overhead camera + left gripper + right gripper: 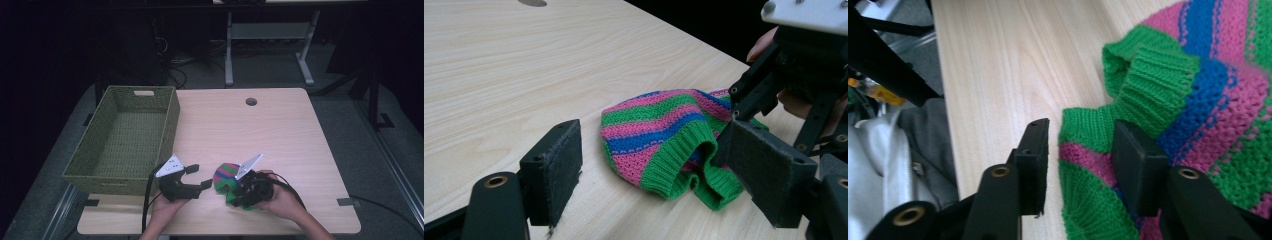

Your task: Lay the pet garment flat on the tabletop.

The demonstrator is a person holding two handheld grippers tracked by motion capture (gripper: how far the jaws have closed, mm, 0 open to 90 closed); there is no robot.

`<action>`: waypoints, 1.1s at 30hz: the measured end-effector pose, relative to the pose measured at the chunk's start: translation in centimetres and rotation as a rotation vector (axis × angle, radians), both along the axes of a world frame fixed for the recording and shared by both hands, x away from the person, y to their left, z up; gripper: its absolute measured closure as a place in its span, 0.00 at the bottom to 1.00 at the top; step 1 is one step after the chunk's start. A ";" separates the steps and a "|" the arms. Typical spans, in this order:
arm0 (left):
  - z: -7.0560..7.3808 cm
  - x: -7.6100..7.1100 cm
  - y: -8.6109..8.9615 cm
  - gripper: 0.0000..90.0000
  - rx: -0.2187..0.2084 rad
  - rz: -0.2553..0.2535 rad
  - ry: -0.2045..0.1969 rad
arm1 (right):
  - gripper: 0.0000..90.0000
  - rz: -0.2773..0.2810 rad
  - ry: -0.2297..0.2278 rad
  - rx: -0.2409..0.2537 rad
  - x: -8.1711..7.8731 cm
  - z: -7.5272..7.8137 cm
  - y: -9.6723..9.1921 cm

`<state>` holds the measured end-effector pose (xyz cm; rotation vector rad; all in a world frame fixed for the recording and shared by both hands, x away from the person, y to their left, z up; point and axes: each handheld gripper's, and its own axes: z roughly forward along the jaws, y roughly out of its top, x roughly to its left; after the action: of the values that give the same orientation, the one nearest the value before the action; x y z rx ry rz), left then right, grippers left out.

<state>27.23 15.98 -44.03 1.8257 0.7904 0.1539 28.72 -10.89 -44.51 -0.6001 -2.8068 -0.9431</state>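
A knitted hat point(226, 174) with pink, green and blue stripes lies on the wooden table point(260, 125) near its front edge. In the left gripper view the hat point(659, 125) lies on its side with its green ribbed brim towards the camera. My left gripper point(199, 176) stands open just left of the hat, touching nothing. My right gripper point(1080, 150) comes in from the hat's right. Its jaws straddle the green brim point(1148, 75), one pad on the fabric and the other apart from it over bare wood.
A green woven basket point(170, 125) with nothing in it stands at the table's left side, close behind my left gripper. A round cable hole point(251, 101) sits near the table's far edge. Bare wood lies beyond the hat.
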 end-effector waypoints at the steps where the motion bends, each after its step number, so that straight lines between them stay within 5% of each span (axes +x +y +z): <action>1: 0.0 0.0 0.0 0.25 0.000 0.000 0.000 | 0.70 -0.002 -0.012 -0.006 0.0 -0.1 0.0; 12: 0.0 0.0 -0.1 0.25 0.002 -0.006 0.002 | 0.89 -0.039 -0.016 0.001 0.4 -0.2 -0.6; 23: 0.0 0.0 -0.1 0.25 0.002 -0.011 0.006 | 0.91 -0.069 0.018 0.055 0.4 0.8 -1.5; 33: 0.1 0.0 -0.4 0.25 -0.018 -0.025 0.017 | 0.91 -0.110 0.002 0.116 0.6 3.0 -3.0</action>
<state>27.24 15.58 -43.97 1.8210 0.7784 0.1151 29.29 -13.90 -41.51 -0.7451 -2.7179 -1.1148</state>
